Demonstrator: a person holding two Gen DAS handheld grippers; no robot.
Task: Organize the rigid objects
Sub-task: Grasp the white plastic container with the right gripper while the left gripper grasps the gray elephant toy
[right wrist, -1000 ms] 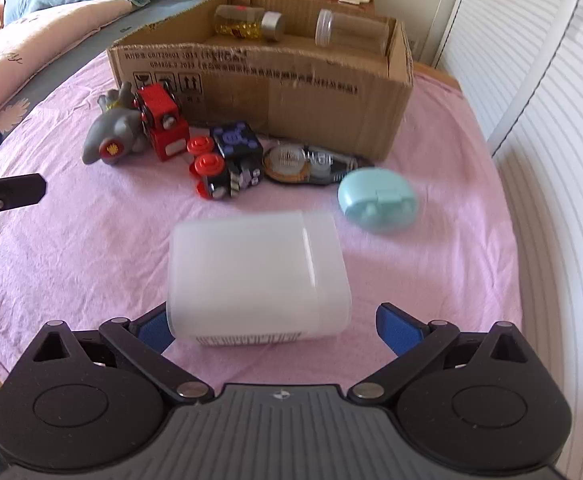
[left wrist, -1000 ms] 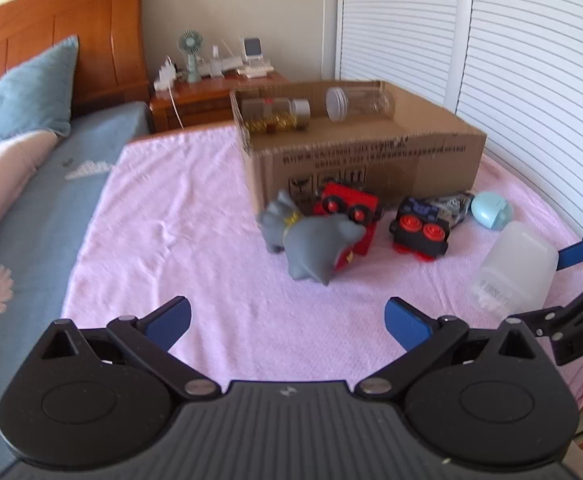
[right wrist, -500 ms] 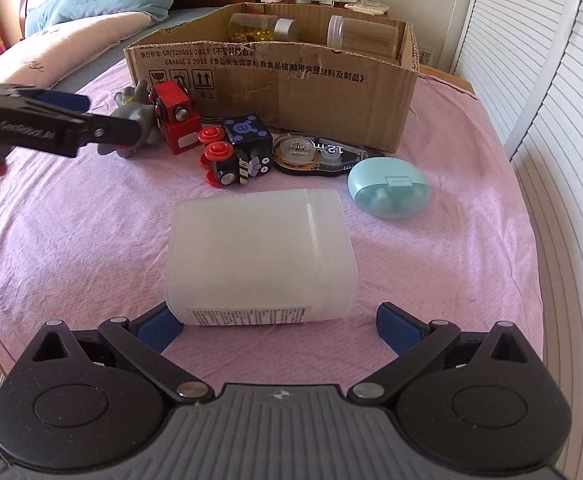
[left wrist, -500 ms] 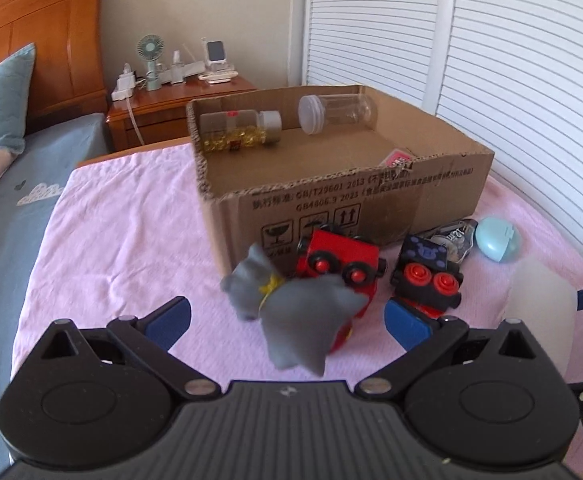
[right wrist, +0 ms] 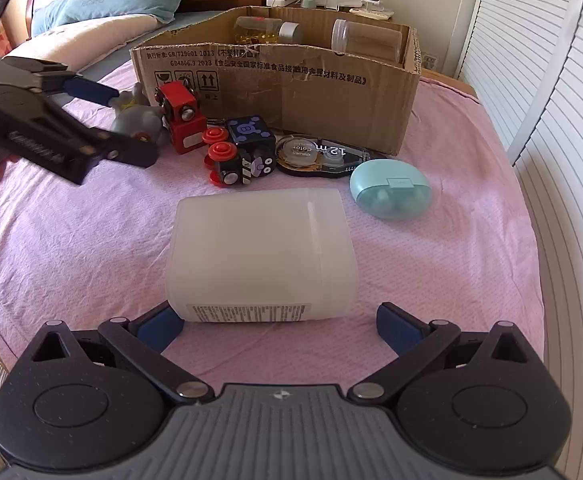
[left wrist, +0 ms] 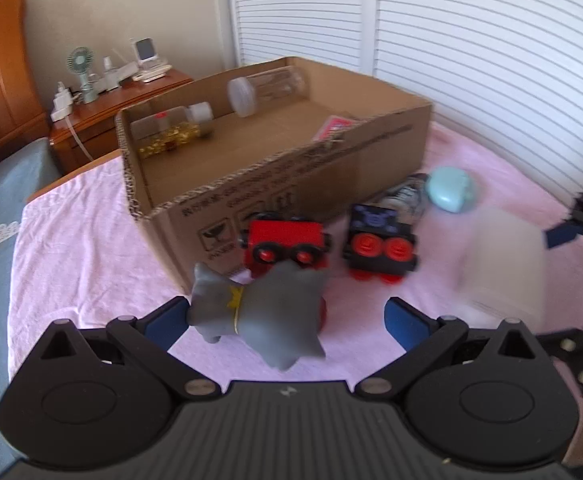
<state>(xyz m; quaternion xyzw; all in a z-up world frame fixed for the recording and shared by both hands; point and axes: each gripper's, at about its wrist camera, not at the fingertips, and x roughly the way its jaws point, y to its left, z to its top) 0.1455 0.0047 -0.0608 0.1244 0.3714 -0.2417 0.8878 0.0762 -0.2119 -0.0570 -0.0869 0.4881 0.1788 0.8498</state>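
The pink bed sheet [right wrist: 71, 248] fills the middle of both views and carries every loose item.

The cardboard box [right wrist: 291, 92] sits open-topped in the upper centre of the right wrist view, long axis running left to right across the frame, printed wall facing the camera. Inside, against the far wall, lie two containers on their sides: a jar with yellow contents [right wrist: 257, 29], cap pointing right, and a clear jar [right wrist: 365, 38], cap pointing left. In the left wrist view a red flat item [left wrist: 333, 130] shows on the box floor.

The white translucent container [right wrist: 261, 256] lies on its side at centre frame, labelled end toward the camera. Its long axis runs from lower frame to upper frame, toward the box. The right gripper [right wrist: 277, 322] is spread wide, one blue pad at each side of the labelled end; contact with the left pad cannot be confirmed.

The grey toy [left wrist: 257, 314] lies at lower centre of the left wrist view, between the spread fingers of the left gripper [left wrist: 287, 316]. Its narrow end points left and sits at the left pad; the right pad is apart from it.

The red toy car [left wrist: 285, 236] stands just beyond the grey toy, against the box wall. The black toy car [left wrist: 379, 240] stands to its right, red wheels toward the camera.

The correction tape dispenser [right wrist: 319, 154] lies flat before the box, long axis left to right. The mint case [right wrist: 389, 192] lies just right of it.
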